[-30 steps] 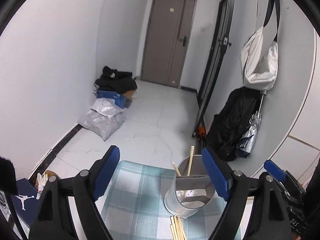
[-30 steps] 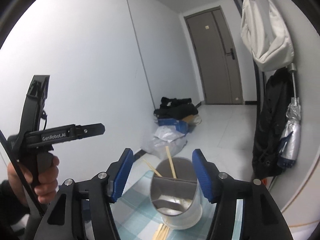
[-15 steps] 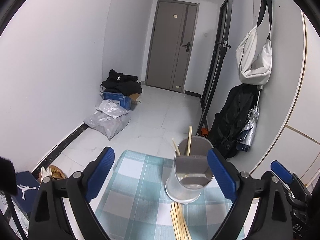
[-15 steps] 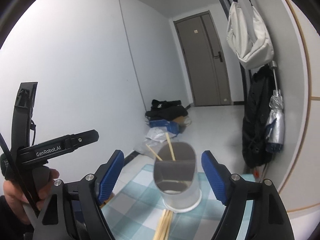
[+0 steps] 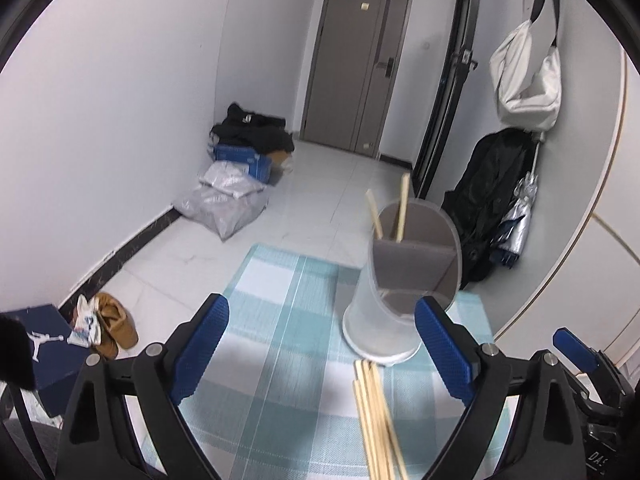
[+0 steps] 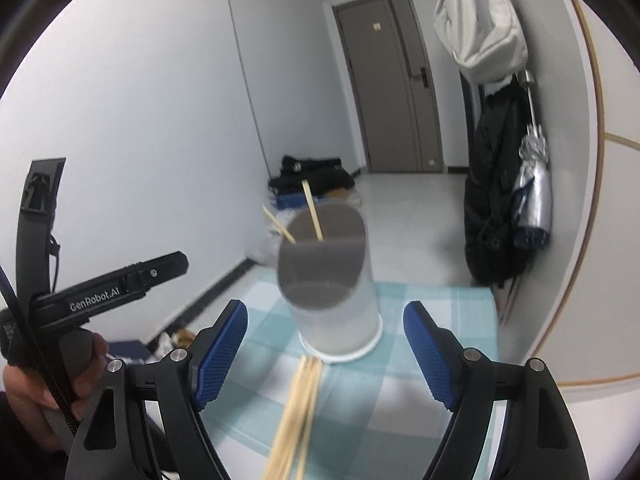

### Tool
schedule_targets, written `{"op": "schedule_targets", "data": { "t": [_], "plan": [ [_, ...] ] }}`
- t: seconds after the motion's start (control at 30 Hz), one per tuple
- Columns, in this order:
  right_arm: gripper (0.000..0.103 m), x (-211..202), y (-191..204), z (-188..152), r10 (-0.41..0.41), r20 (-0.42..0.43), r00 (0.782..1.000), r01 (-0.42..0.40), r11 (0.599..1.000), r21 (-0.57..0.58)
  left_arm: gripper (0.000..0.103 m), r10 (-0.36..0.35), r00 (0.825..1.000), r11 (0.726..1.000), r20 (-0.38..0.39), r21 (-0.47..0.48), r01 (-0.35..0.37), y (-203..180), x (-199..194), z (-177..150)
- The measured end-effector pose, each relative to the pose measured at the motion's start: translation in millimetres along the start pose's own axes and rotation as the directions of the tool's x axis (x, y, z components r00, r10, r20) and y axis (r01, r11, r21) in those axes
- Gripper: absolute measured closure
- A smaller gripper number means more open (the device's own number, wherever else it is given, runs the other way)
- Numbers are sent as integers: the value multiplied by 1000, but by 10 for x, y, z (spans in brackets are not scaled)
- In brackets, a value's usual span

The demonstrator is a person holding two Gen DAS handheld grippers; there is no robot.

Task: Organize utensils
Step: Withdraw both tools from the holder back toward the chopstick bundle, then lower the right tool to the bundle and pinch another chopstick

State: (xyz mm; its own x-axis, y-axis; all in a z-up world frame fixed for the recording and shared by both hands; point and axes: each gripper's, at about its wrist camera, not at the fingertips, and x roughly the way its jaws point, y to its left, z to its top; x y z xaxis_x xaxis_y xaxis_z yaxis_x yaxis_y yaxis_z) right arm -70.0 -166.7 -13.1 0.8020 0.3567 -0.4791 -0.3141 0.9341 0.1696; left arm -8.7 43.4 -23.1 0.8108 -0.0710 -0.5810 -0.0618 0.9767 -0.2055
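Note:
A translucent utensil holder (image 5: 394, 300) with a grey divider stands on a blue-and-white checked cloth (image 5: 288, 356); two wooden chopsticks (image 5: 402, 208) stand in its far compartment. Several loose chopsticks (image 5: 376, 420) lie in a bundle on the cloth just in front of it. My left gripper (image 5: 322, 352) is open and empty, above the cloth to the left of the bundle. My right gripper (image 6: 324, 354) is open and empty, with the holder (image 6: 332, 288) and the bundle (image 6: 298, 412) straight ahead between its fingers.
The cloth covers a small table that ends just past the holder. Beyond lie a tiled floor, bags and a blue box (image 5: 240, 160) by the left wall, shoes (image 5: 108, 324), and coats and an umbrella (image 5: 516, 208) on the right wall. The left gripper body (image 6: 104, 292) shows in the right wrist view.
Both grippers have pulled back and risen from the holder. More of the cloth and the loose chopstick bundle has come into view. Both stay open.

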Motion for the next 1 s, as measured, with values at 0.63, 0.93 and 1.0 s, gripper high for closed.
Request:
{"op": "schedule_targets", "data": {
  "t": [0.63,0.93,1.0],
  "plan": [
    [27,1085,73,-637,-73,-435,898,42,996,-80,11,61,985,996,-163,-52,-70,276,360,-42],
    [43,1329,132,-808,-96,-536,839,40,992,-116,11,81,984,994,-159,-57,-91,295,367,-24],
    [48,1344,149,-839,-108,-547,830,44,991,-129,11,81,984,994,-158,-59,-91,307,369,-15]
  ]
}}
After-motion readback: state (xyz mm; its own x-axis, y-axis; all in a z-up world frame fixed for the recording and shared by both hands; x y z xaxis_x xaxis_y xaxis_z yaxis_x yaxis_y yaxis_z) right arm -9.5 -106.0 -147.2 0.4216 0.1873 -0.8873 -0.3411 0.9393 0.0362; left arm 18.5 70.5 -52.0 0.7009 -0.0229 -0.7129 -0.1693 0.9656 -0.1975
